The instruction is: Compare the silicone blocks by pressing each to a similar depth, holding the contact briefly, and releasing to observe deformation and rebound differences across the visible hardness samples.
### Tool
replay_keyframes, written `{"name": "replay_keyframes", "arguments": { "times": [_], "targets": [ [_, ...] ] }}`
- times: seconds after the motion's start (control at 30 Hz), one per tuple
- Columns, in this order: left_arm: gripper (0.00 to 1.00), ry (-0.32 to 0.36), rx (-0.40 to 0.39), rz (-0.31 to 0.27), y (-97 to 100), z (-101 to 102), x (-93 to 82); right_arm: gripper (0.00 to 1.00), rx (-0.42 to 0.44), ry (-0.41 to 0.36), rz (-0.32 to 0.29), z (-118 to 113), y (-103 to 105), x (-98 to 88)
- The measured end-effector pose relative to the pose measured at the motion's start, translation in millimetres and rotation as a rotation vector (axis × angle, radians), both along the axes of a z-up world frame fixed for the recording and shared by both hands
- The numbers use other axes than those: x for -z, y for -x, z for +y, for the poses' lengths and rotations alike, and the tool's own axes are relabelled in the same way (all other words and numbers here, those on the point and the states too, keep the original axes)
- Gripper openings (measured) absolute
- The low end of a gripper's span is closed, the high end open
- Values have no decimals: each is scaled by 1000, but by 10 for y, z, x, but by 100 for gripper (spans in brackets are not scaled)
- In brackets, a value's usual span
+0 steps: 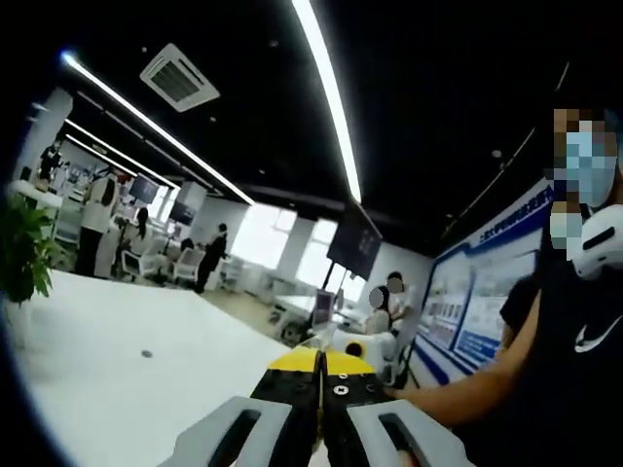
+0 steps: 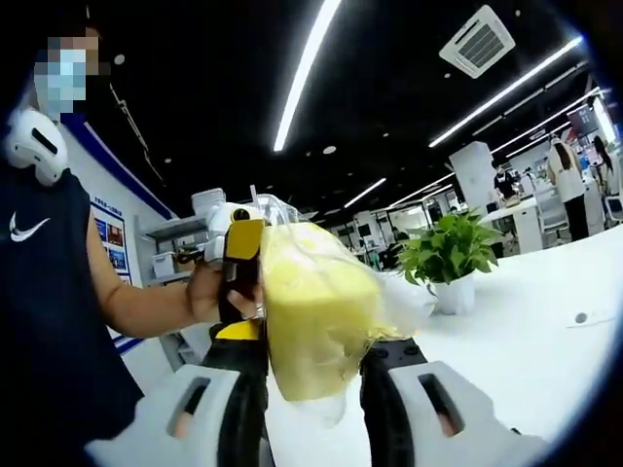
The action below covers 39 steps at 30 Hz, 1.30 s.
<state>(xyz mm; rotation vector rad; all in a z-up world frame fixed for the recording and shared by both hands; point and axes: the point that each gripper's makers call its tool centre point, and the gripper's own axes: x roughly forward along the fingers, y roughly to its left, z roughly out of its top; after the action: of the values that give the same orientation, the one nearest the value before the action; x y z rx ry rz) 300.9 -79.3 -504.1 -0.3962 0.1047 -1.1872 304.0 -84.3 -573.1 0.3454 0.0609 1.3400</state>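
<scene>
Clamped in the right gripper (image 2: 316,389), low centre: yellow silicone block (image 2: 316,311) in clear bag (image 2: 394,302). Left gripper (image 1: 321,413) pinched nearly closed, holding nothing. White desk (image 1: 117,379) open lower left.

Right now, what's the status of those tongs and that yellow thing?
Right tongs shut on a yellow block in clear wrap, lifted over the white table. Left tongs shut, empty. Potted plant stands behind, apart.
</scene>
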Motion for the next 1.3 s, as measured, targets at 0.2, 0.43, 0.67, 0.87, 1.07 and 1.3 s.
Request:
{"name": "replay_keyframes", "arguments": {
  "times": [0.2,0.43,0.67,0.87,1.07,1.3],
  "targets": [
    [0,-5,-9,-1,-16,39,6,26,-19,9,14,29,45,-20],
    [0,-28,-16,-17,-21,65,39,21,-45,39,51,37,84,1],
    [0,-56,-19,-67,-3,88,46,12,-66,70,70,56,116,0],
    [0,-75,-30,-91,-1,107,43,9,-66,91,67,70,124,-4],
    [0,-81,-44,-113,4,123,25,6,-70,108,81,79,125,-14],
    [0,-93,-41,-111,0,147,56,3,-87,152,82,88,161,11]
  ]
}}
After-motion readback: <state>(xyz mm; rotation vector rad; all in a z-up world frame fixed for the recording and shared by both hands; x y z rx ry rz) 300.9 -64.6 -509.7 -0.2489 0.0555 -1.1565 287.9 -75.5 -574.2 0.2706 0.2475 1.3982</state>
